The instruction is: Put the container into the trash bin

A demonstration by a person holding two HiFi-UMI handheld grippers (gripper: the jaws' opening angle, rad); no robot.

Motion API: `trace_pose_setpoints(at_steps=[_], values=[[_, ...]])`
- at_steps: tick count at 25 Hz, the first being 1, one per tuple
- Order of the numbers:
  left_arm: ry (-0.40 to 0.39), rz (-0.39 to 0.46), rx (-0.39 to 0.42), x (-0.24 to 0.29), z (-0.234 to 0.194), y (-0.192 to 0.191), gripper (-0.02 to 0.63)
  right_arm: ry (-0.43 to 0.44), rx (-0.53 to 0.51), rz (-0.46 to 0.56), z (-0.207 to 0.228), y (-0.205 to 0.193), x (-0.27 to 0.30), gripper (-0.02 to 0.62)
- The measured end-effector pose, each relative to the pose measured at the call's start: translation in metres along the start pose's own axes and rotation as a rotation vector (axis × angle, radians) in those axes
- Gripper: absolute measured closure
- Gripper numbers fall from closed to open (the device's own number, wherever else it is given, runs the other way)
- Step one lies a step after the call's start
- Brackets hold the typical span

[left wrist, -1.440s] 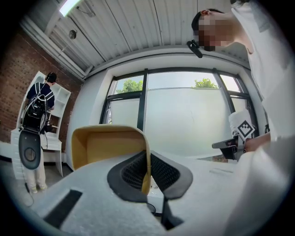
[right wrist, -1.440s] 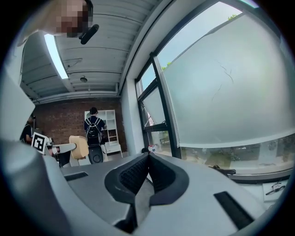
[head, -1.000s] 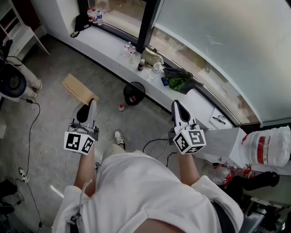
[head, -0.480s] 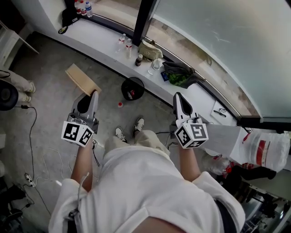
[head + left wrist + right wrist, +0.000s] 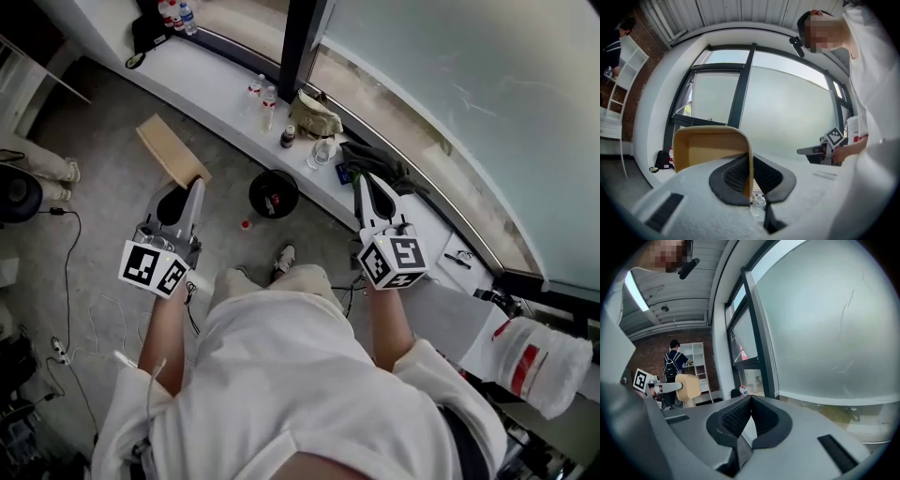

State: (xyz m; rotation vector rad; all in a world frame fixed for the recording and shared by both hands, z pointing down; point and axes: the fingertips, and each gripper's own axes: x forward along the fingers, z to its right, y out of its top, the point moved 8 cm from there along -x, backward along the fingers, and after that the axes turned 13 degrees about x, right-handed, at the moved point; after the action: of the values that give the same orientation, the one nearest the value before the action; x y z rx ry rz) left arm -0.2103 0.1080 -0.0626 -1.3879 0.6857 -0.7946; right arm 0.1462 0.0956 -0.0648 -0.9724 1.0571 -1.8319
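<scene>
Standing over a grey concrete floor [image 5: 103, 187] with loose cables. Left claw [image 5: 195, 187] pinches one wall of the tan container [image 5: 169, 150], held in the air left of the black trash bin [image 5: 273, 193] below the white window ledge [image 5: 214, 80]. Right claw [image 5: 365, 180] is pressed together with nothing in it.

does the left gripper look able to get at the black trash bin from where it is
Probably yes. The left gripper, jaws shut on the tan container, shows left of the open trash bin, with only bare floor between; the bin stands lower, so reaching down seems needed.
</scene>
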Motion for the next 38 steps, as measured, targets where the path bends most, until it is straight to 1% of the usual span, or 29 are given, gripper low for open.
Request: trace_pose_setpoints(at_steps=[6,9,12,15,17,20,23,26,30,35,38], values=[[0.033,-0.092,-0.029,0.021,-0.003,-0.025,0.584,0.033,0.030,-0.111,0.026,-0.022,0.043,0.594],[0.019,-0.130,-0.052,0.029,-0.003,-0.045,0.584,0.050,0.029,-0.160,0.030,-0.038,0.062,0.594],[-0.008,-0.179,-0.090,0.036,0.004,-0.074,0.584,0.069,0.010,-0.202,0.036,-0.055,0.077,0.594],[-0.041,-0.236,-0.123,0.040,0.018,-0.105,0.586,0.073,0.015,-0.253,0.045,-0.083,0.083,0.594],[-0.062,-0.259,-0.137,0.046,0.021,-0.127,0.584,0.071,0.030,-0.282,0.051,-0.103,0.088,0.594],[-0.097,-0.284,-0.159,0.057,0.025,-0.156,0.584,0.068,0.060,-0.334,0.059,-0.136,0.092,0.594],[-0.136,-0.296,-0.164,0.065,0.030,-0.186,0.584,0.062,0.094,-0.372,0.068,-0.173,0.094,0.594],[-0.137,-0.318,-0.187,0.068,0.033,-0.219,0.584,0.055,0.111,-0.404,0.076,-0.207,0.097,0.594],[-0.137,-0.360,-0.213,0.068,0.040,-0.259,0.584,0.055,0.123,-0.441,0.081,-0.241,0.104,0.594],[-0.118,-0.393,-0.203,0.076,0.047,-0.303,0.584,0.081,0.122,-0.467,0.090,-0.272,0.117,0.594],[-0.130,-0.404,-0.205,0.081,0.052,-0.327,0.584,0.093,0.124,-0.482,0.098,-0.293,0.124,0.594]])
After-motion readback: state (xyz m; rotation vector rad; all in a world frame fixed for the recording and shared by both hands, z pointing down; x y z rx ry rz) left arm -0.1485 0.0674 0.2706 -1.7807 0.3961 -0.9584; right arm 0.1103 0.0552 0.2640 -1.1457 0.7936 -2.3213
